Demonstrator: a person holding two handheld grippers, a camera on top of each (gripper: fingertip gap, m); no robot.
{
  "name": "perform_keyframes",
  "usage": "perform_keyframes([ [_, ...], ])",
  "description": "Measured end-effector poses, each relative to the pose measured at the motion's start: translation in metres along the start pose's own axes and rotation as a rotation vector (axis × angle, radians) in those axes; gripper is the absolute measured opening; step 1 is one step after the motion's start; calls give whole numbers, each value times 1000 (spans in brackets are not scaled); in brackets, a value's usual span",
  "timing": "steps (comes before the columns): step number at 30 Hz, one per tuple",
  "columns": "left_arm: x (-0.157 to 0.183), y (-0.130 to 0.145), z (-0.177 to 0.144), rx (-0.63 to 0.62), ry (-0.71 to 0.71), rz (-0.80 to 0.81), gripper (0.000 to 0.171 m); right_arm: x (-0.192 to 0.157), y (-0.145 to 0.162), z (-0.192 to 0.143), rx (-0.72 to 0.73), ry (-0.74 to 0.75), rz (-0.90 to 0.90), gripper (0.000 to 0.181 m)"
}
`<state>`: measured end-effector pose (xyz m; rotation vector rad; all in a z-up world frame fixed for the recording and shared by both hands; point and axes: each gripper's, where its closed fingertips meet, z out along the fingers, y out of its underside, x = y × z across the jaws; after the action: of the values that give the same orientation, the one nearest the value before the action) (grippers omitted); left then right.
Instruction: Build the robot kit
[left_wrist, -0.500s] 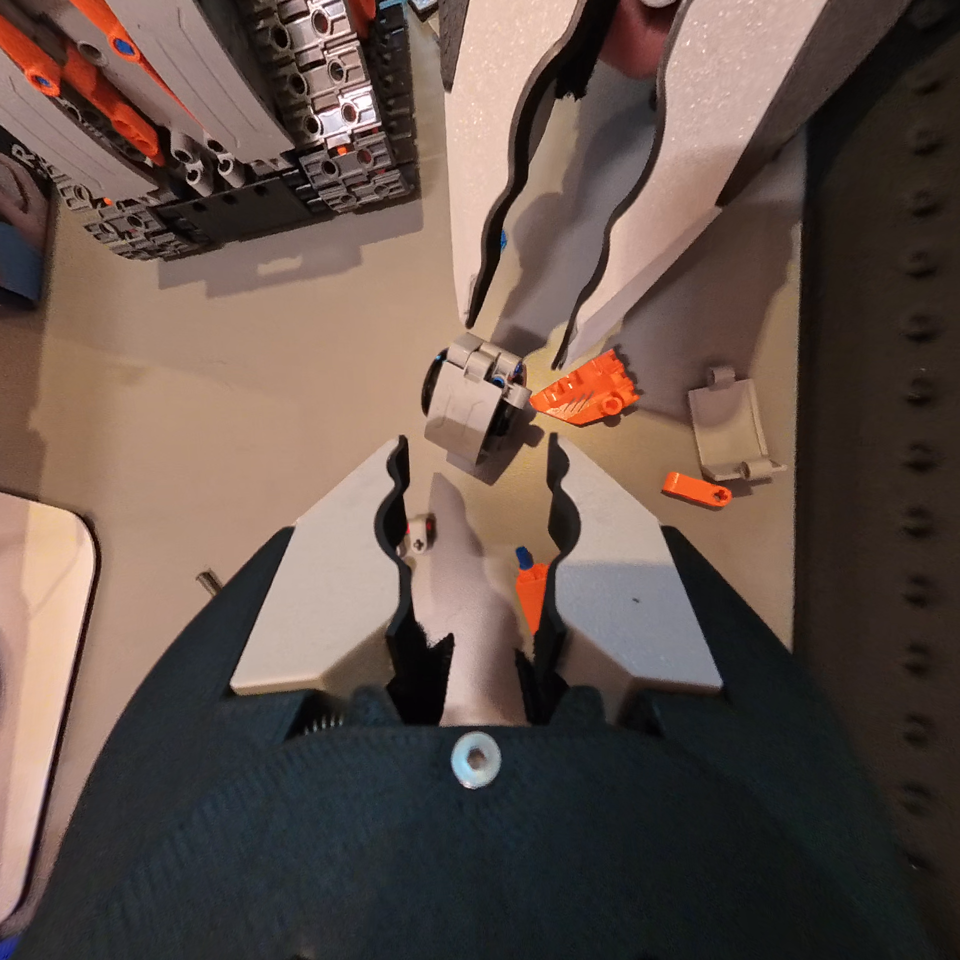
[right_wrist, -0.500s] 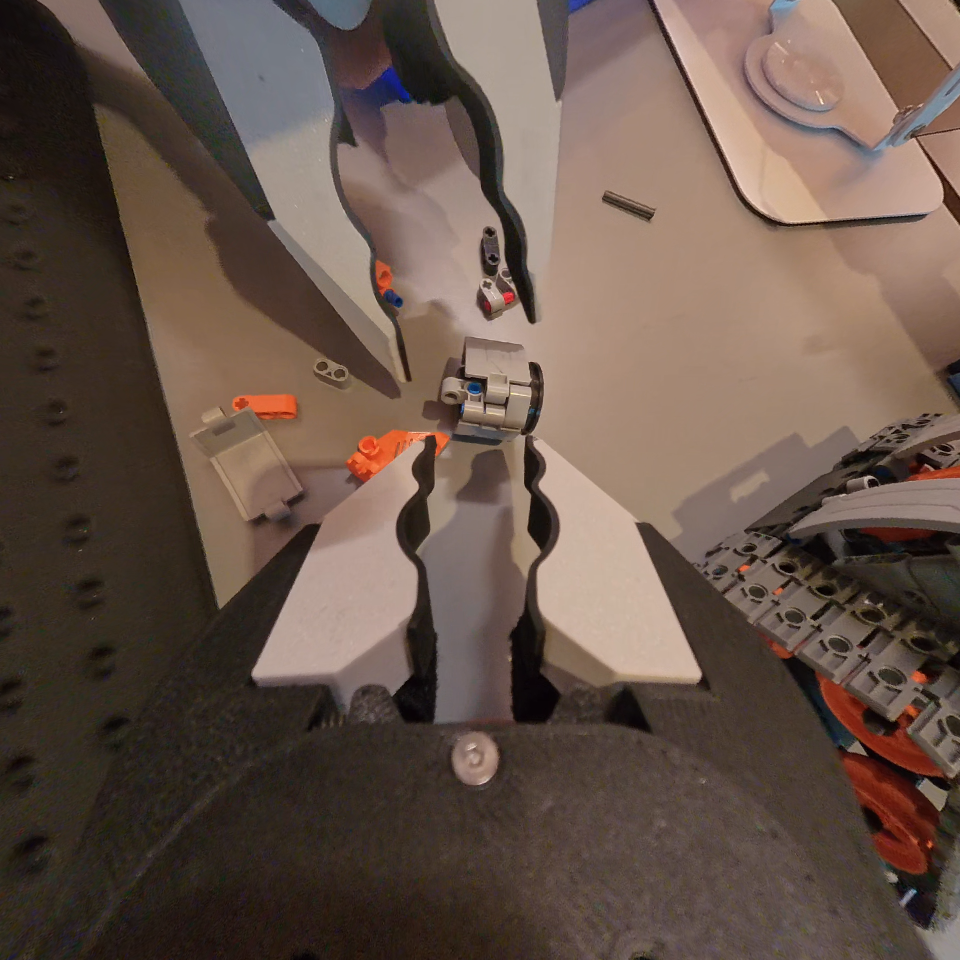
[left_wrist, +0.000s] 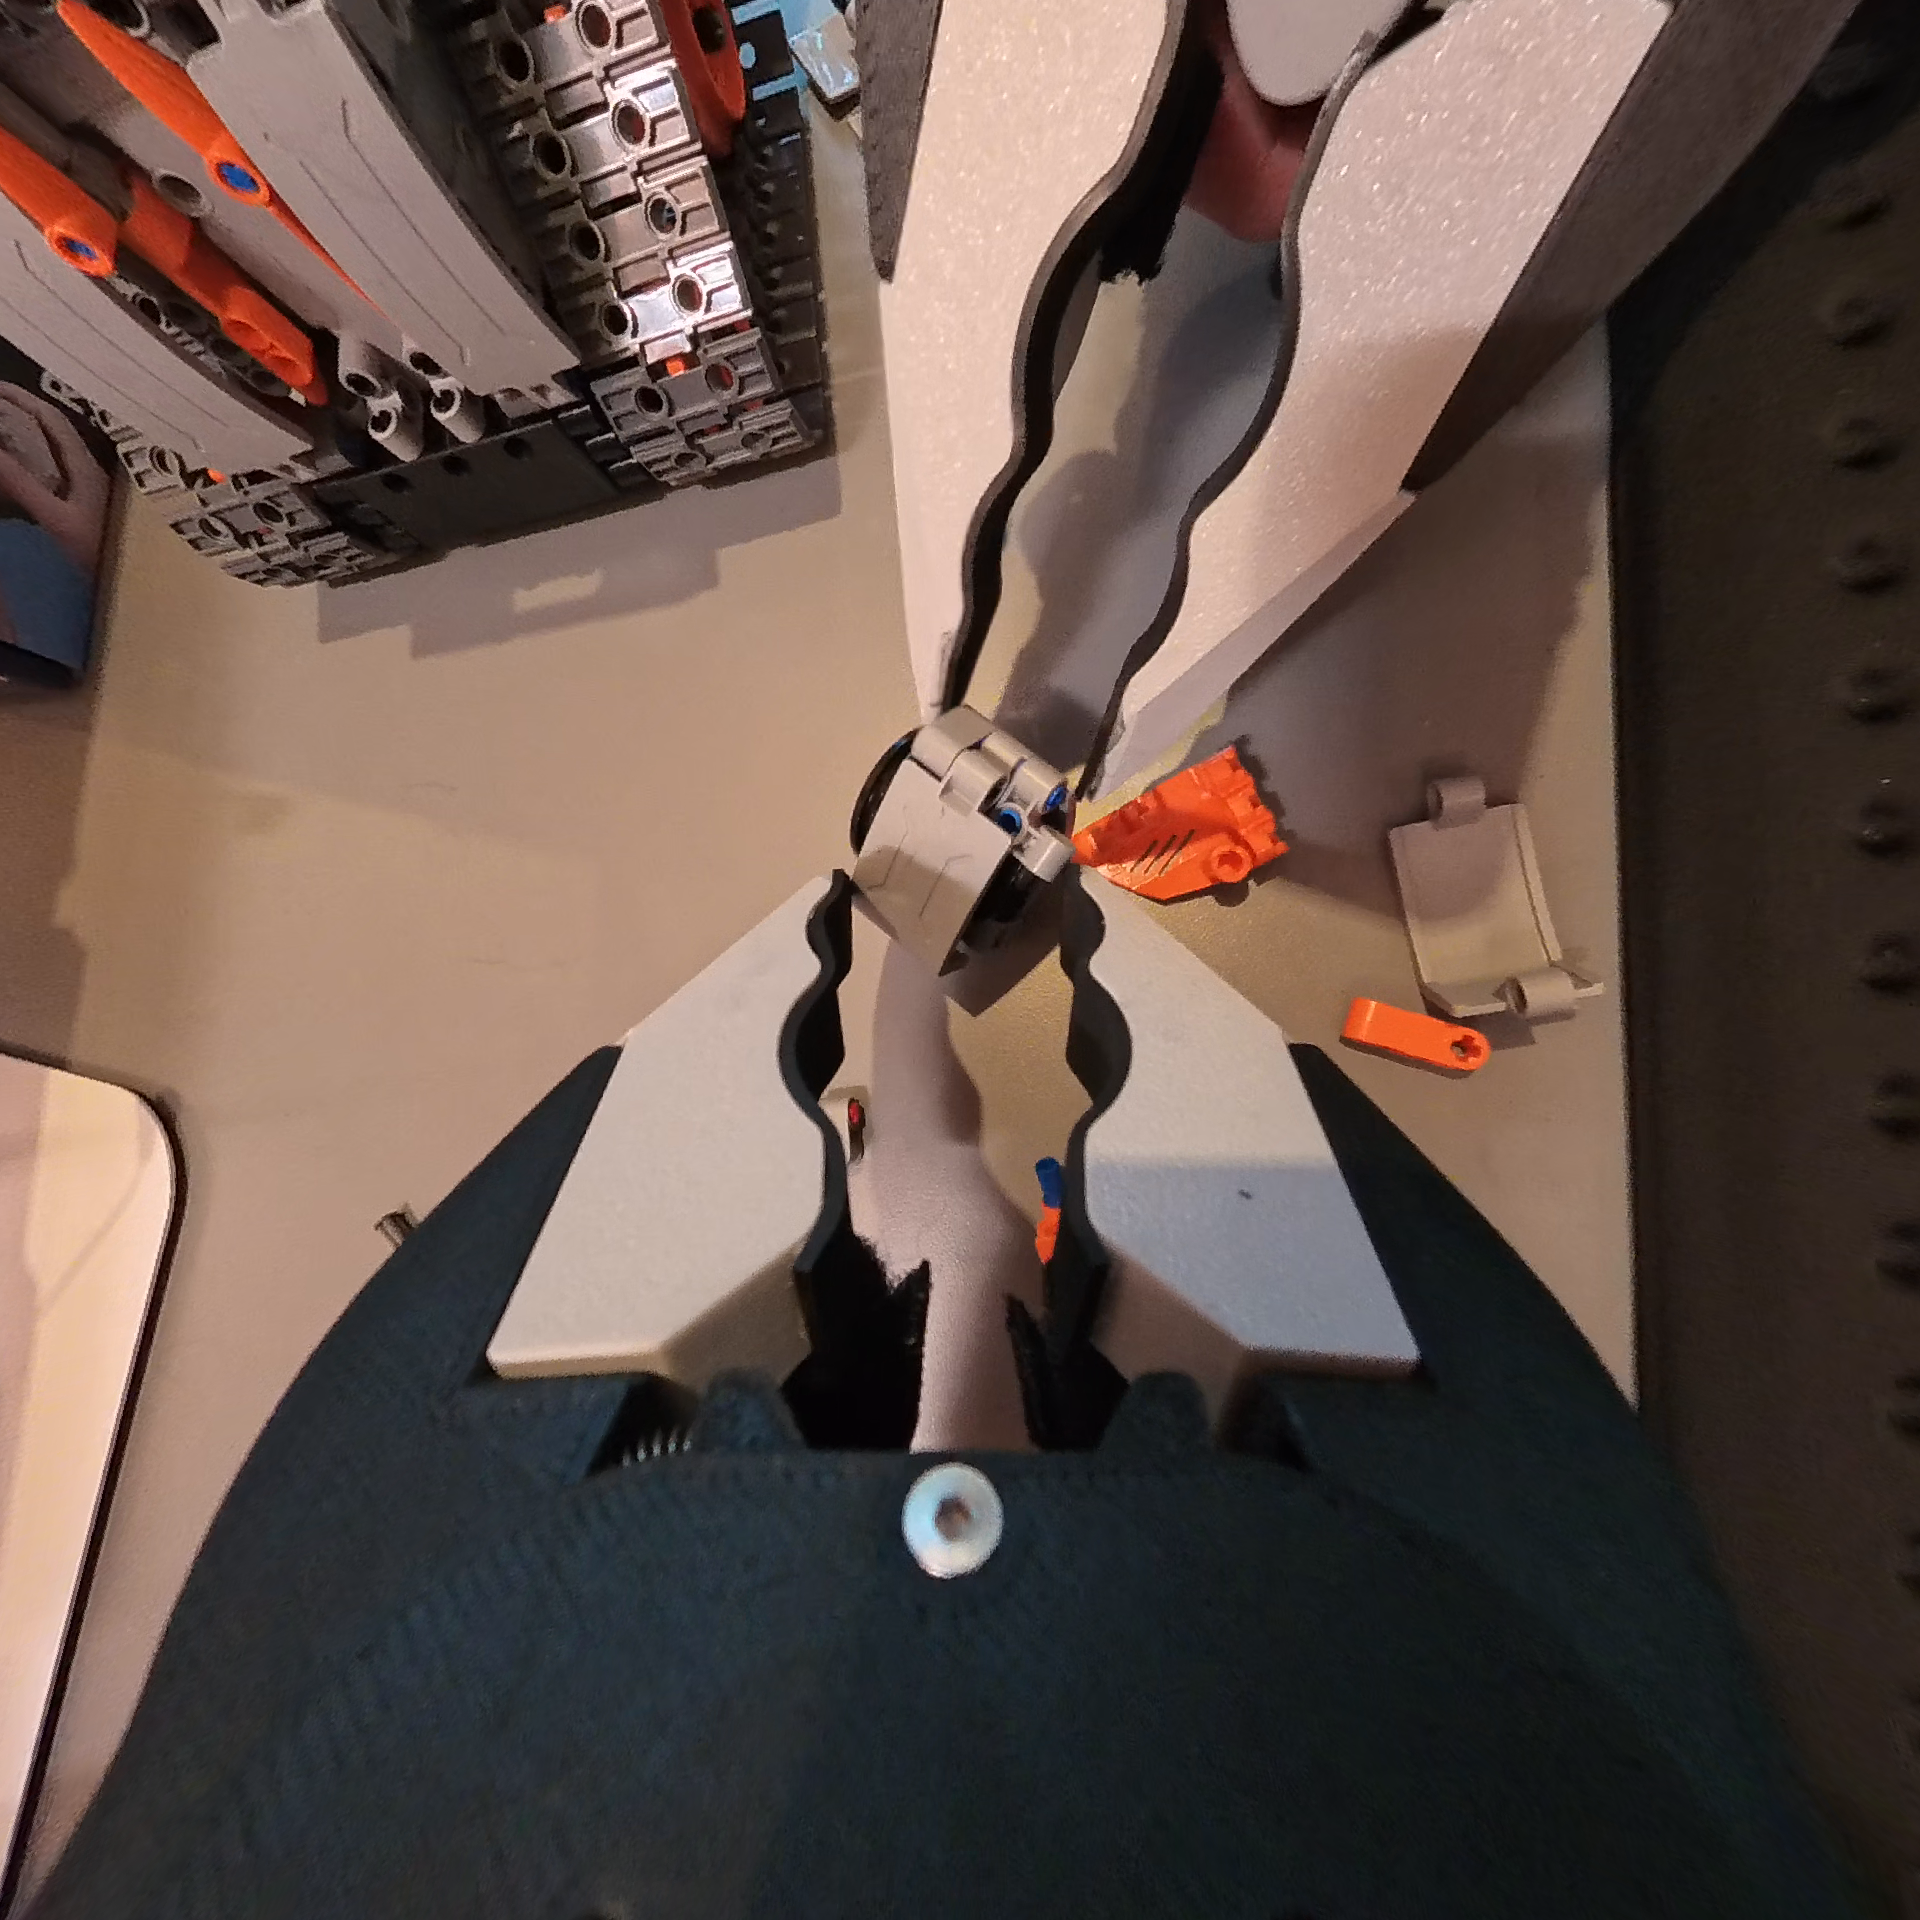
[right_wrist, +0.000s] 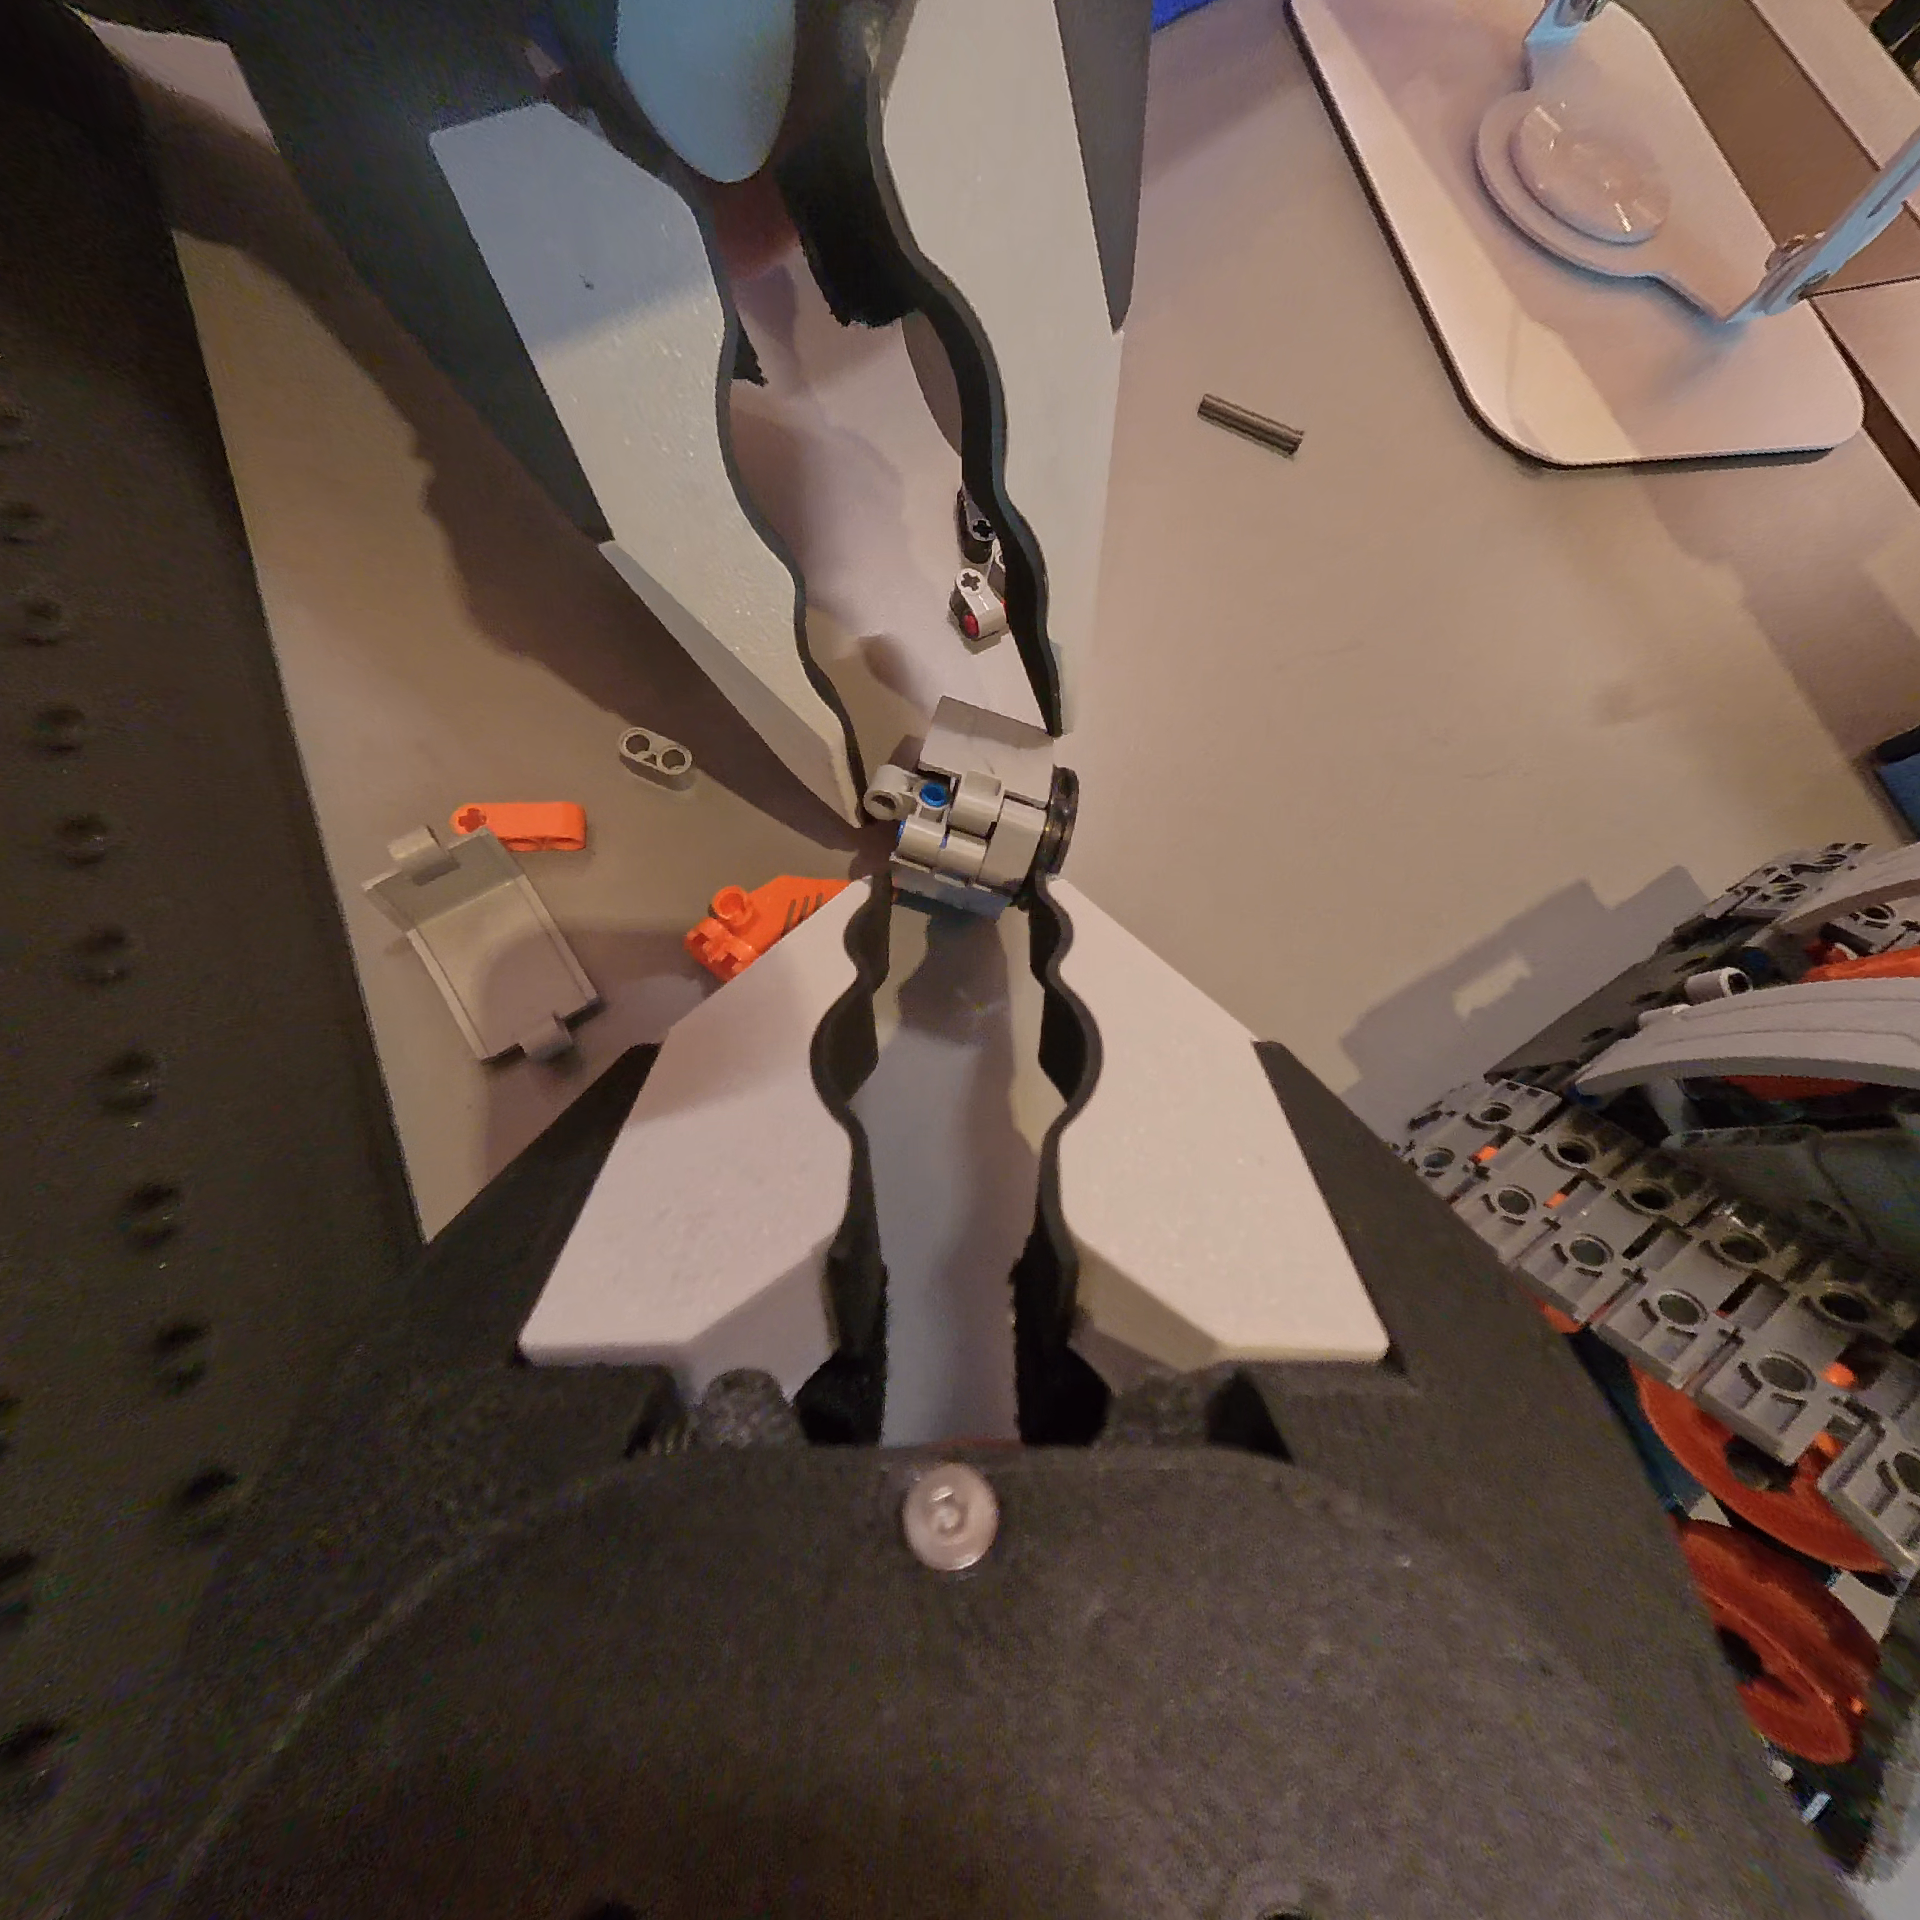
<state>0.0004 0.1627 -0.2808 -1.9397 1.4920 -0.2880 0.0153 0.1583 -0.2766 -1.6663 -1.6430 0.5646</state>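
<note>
A small grey brick assembly with a black wheel (left_wrist: 940, 862) (right_wrist: 966, 821) sits on the beige table between two grippers that face each other. My left gripper (left_wrist: 956, 894) has its fingertips on either side of the assembly's near end, with a little gap on the right, so its jaws are open. My right gripper (right_wrist: 958, 888) has its narrow jaws closed against the assembly's other end. Each gripper also shows in the other's view: the right one in the left wrist view (left_wrist: 1023, 727), the left one in the right wrist view (right_wrist: 954, 771).
Loose parts lie beside the assembly: an orange wedge (left_wrist: 1174, 831), a grey curved panel (left_wrist: 1475, 914), a short orange beam (left_wrist: 1413, 1039), a small two-hole piece (right_wrist: 655, 753) and a black axle (right_wrist: 1247, 424). A large tracked model (right_wrist: 1662, 1195) stands to one side. A white tray (right_wrist: 1610, 312) and a dark perforated board (left_wrist: 1766, 935) border the table. My left and right fingertips are right by each other. Both grippers' tips are roughly 15 cm from the black axle (right_wrist: 1247, 424).
Both grippers have moved in toward the assembly and their jaws have narrowed around it. The assembly now sits a little tilted.
</note>
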Motion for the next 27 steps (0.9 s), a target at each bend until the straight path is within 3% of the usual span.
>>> perform_keyframes([
  [27,2,-5,-1,56,43,-64,25,2,-3,-6,51,-33,65,23],
])
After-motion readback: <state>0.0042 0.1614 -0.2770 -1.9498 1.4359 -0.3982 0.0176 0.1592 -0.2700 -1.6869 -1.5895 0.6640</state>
